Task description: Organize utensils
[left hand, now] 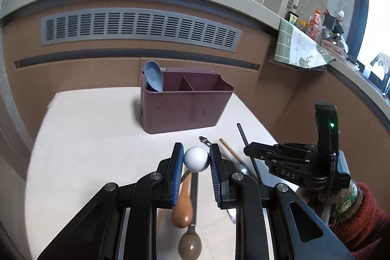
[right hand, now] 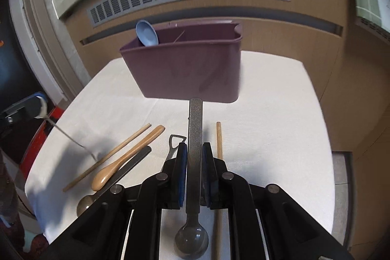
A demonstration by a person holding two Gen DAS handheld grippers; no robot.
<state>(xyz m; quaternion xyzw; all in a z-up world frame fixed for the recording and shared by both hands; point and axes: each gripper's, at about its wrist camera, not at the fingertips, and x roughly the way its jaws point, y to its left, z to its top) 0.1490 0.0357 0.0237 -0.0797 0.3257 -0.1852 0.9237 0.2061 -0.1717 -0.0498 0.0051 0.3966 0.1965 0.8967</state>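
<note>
A purple divided utensil holder (left hand: 186, 106) stands at the back of the white table (left hand: 92, 138); a light blue spoon (left hand: 153, 76) leans in its left compartment. My left gripper (left hand: 196, 158) is shut on a white round-ended utensil (left hand: 196, 159), held above the table. In the right wrist view that utensil (right hand: 43, 107) hangs at the far left with a thin metal stem. My right gripper (right hand: 194, 157) is shut on a grey metal spoon (right hand: 194, 138), handle pointing at the holder (right hand: 185, 70), bowl toward the camera. The right gripper also shows in the left wrist view (left hand: 287, 157).
On the table lie a wooden spoon (right hand: 126, 157), wooden chopsticks (right hand: 107, 157) (right hand: 219, 140), another metal spoon (right hand: 117, 177) and a black bottle opener (right hand: 174, 143). A brown cabinet with a grey vent (left hand: 139, 28) stands behind. The table drops off left and right.
</note>
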